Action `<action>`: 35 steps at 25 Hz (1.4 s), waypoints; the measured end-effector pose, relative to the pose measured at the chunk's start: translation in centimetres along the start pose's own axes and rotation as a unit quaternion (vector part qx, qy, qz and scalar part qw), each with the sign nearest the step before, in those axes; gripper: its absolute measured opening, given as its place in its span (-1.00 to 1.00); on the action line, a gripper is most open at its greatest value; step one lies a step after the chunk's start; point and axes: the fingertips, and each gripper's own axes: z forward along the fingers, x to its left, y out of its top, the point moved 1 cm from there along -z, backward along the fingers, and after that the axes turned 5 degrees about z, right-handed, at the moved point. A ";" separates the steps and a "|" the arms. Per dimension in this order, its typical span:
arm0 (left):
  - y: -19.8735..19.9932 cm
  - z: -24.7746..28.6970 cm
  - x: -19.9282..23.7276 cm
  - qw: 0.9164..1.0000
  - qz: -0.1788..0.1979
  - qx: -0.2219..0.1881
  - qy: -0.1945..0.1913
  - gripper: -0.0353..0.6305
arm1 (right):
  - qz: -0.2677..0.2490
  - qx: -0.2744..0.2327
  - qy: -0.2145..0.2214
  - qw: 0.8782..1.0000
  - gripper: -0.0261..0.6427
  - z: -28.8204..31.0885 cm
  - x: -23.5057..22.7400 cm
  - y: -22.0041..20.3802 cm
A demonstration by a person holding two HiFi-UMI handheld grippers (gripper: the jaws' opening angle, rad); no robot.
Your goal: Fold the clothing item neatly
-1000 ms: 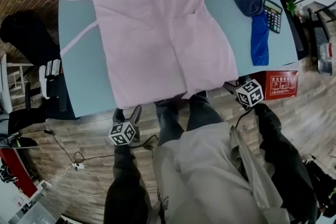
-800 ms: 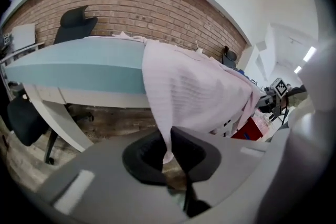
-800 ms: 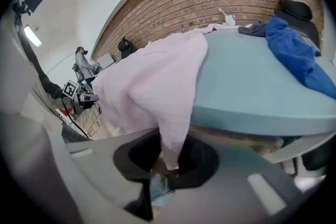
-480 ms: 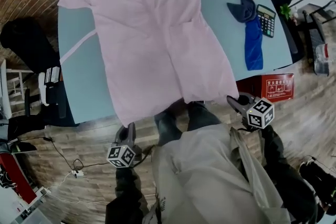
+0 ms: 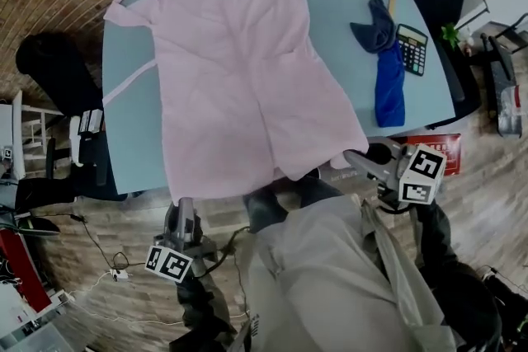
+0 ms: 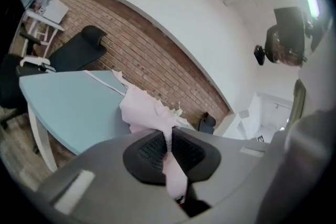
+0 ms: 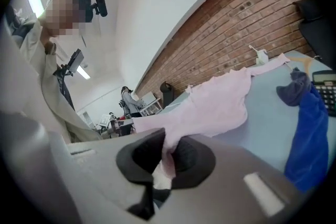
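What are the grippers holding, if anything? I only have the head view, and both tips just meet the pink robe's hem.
Observer: Left gripper view: the left gripper is shut on a pinch of the pink robe.
Operator: And the right?
Observer: The right gripper has just been closing; its jaws clamp pink robe fabric too.
Operator: Anything else I'm missing?
Observer: Right gripper view: a person stands far in the background.

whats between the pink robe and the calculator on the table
A blue cloth lies between the pink robe and the calculator, shown in the head view.
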 end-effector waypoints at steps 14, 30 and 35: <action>12.0 9.8 -0.9 0.965 -0.230 -0.103 -0.075 -0.84 | 0.085 -0.047 0.031 0.995 -0.86 8.8 1.2 12.2; 7.4 24.1 15.4 0.934 -0.332 0.124 -0.039 0.14 | 0.287 0.047 -0.185 0.939 -0.37 15.2 -17.7 5.5; 3.1 22.5 10.5 0.936 -0.250 0.230 -0.087 0.14 | 0.294 0.053 -0.130 0.946 -0.37 17.2 -11.3 3.7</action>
